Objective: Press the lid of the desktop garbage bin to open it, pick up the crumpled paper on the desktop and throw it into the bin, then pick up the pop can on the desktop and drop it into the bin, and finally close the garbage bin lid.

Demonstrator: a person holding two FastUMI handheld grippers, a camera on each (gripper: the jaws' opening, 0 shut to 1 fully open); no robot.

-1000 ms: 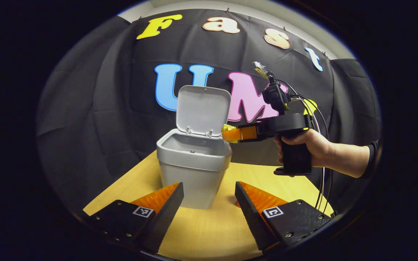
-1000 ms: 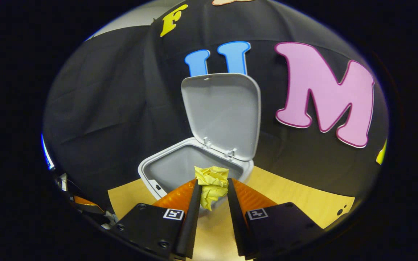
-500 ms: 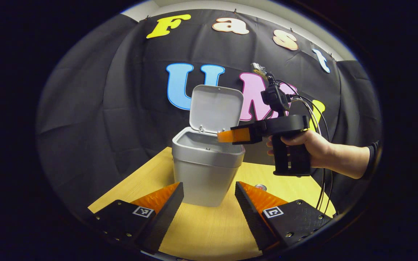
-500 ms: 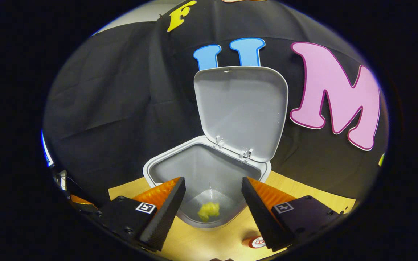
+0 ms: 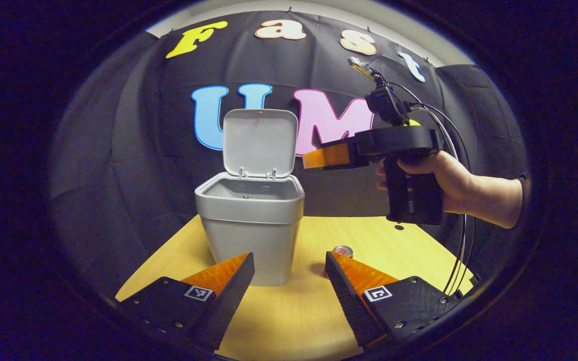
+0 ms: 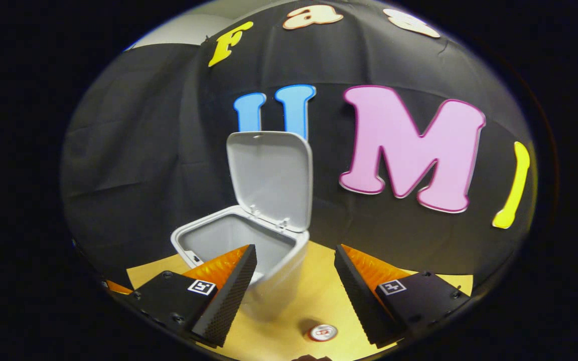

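The grey desktop bin [image 5: 249, 220] stands on the wooden table with its lid [image 5: 260, 142] swung upright. In the left gripper view, my left gripper [image 5: 289, 260] is open, low in front of the bin, holding nothing. A hand holds my right gripper [image 5: 309, 159] in the air, right of the bin's rim and level with the lid. In the right gripper view, the right gripper [image 6: 294, 253] is open and empty, with the bin [image 6: 274, 271] to its lower left. The pop can [image 6: 322, 332] stands upright on the table right of the bin; its top [image 5: 342, 249] peeks over my left gripper's right finger.
The black cloth wall hangs close behind the bin. The wooden table [image 5: 289, 311] stretches toward me in front of the bin. Cables [image 5: 457, 240] trail down from the right gripper at the table's right edge.
My right gripper opened and the yellow crumpled paper fell into the bin. The right gripper then drew back up and to the right, away from the bin's mouth.
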